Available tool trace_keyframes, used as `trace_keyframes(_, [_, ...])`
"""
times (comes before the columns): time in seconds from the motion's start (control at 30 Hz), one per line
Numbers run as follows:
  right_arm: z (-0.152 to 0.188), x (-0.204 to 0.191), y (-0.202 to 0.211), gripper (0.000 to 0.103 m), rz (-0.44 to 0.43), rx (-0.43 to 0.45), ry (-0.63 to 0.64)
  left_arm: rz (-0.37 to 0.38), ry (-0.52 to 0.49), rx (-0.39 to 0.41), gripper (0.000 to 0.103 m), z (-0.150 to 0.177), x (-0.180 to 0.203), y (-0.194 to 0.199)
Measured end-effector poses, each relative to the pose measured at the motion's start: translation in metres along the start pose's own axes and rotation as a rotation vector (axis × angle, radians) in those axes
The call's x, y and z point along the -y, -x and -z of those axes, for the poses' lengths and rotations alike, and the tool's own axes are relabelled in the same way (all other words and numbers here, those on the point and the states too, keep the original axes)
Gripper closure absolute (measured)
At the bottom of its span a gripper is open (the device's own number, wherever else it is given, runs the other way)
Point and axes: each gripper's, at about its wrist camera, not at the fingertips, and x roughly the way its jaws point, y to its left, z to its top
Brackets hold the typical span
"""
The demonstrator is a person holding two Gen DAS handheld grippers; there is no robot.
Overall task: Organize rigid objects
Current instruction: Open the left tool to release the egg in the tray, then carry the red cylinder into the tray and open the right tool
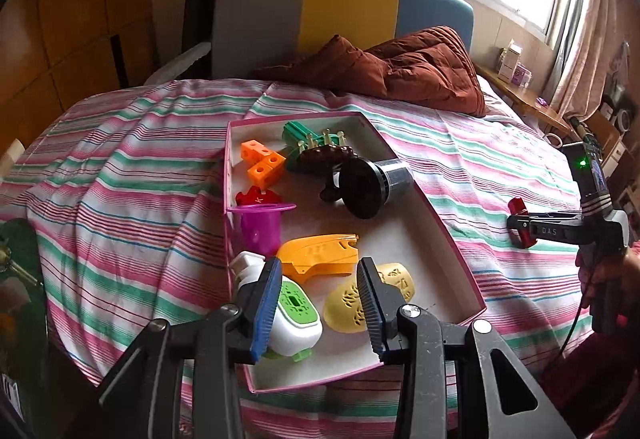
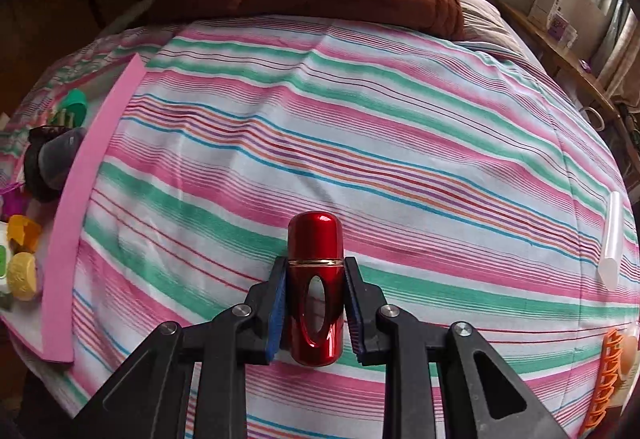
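Observation:
A pink box (image 1: 436, 215) lies on the striped bed and holds several toys: orange cubes (image 1: 262, 161), a green piece (image 1: 300, 133), a black funnel-like part (image 1: 370, 185), a purple cup (image 1: 262, 225), an orange shell (image 1: 320, 253), a yellow perforated shell (image 1: 348, 305) and a white-green device (image 1: 294, 313). My left gripper (image 1: 318, 303) is open and empty above the box's near end. My right gripper (image 2: 315, 301) is shut on a red metallic capsule (image 2: 316, 275) over the bed, right of the box (image 2: 76, 199). It also shows in the left wrist view (image 1: 520, 217).
A brown quilt (image 1: 412, 69) lies at the bed's head by the grey, yellow and blue headboard. A clear stick (image 2: 612, 239) and an orange-framed item (image 2: 608, 375) lie on the bed at the right. A shelf with boxes (image 1: 516, 69) runs under the window.

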Motion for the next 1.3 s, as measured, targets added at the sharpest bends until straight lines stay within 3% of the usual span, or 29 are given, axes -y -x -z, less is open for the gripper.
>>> trace_keyframes(0.23, [-0.015, -0.052, 0.034, 0.077, -0.184, 0.110, 0.053, -0.004, 0.019, 0.008, 0.063, 0.002, -0.008, 0.003])
trace_keyframes(0.53, [-0.039, -0.168, 0.065, 0.077, -0.367, 0.145, 0.378, -0.032, 0.077, 0.012, 0.063, 0.004, -0.031, 0.006])
trace_keyframes(0.7, [-0.044, -0.219, 0.048, 0.077, -0.395, 0.075, 0.529, -0.048, 0.102, 0.010, 0.062, 0.006, -0.042, 0.006])
trace_keyframes(0.8, [-0.047, -0.237, 0.032, 0.077, -0.361, 0.046, 0.571, -0.059, 0.115, 0.011, 0.053, 0.007, -0.047, 0.006])
trace_keyframes(1.0, [-0.046, -0.243, 0.008, 0.077, -0.339, 0.006, 0.553, -0.073, 0.133, 0.001, 0.052, 0.009, -0.053, 0.003])
trace_keyframes(1.1, [-0.044, -0.240, 0.007, 0.076, -0.347, 0.010, 0.523, -0.079, 0.140, -0.006, 0.044, 0.009, -0.053, 0.003])
trace_keyframes(1.3, [-0.041, -0.236, 0.011, 0.065, -0.356, 0.022, 0.450, -0.100, 0.147, 0.010, 0.036, 0.007, -0.053, 0.007])
